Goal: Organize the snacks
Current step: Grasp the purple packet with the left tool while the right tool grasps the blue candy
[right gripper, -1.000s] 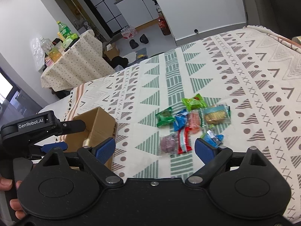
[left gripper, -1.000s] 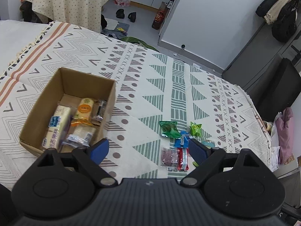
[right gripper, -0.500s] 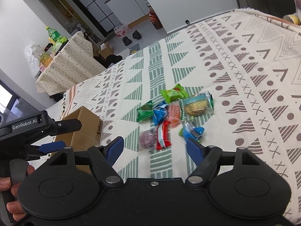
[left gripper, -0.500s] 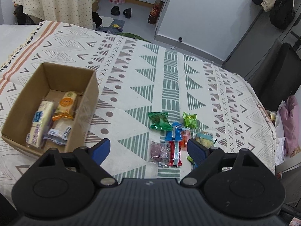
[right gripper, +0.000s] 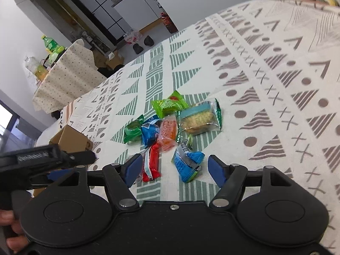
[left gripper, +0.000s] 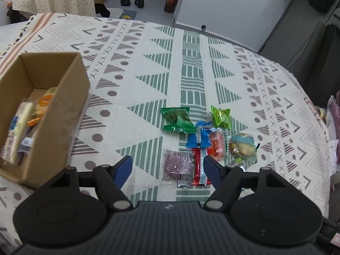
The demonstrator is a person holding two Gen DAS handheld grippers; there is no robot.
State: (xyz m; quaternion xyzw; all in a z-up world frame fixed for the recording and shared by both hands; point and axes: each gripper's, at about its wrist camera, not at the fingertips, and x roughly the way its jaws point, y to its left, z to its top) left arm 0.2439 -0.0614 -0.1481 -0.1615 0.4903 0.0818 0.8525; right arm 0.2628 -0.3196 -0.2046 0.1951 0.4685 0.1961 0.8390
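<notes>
Both claws hang over the patterned cloth (left gripper: 148, 68) that covers the surface, each with its blue-padded fingers spread wide and gripping nothing. The left claw (left gripper: 167, 167) hovers above the near edge of the snack pile, with the purple packet (left gripper: 178, 165) and the red stick packet (left gripper: 197, 167) showing in the gap between its tips. Beyond those lie a dark green packet (left gripper: 176, 120), a blue packet (left gripper: 199, 137), an orange packet (left gripper: 216, 145), a light green packet (left gripper: 221, 116) and a round cake in a clear wrapper (left gripper: 242, 146), all crowded together and partly overlapping. Off to the left, well apart from the pile, stands an open cardboard box (left gripper: 57, 114) that already holds several wrapped snacks (their labels are too blurred to read). The right claw (right gripper: 173, 170) sits low over the same cluster from the other side, and a blue-and-green packet (right gripper: 187, 162) lies between its open tips, with no pad clearly touching it. In the right wrist view the black body of the left tool crosses the lower left, and fingers of a hand (right gripper: 11, 240) show at the corner.
</notes>
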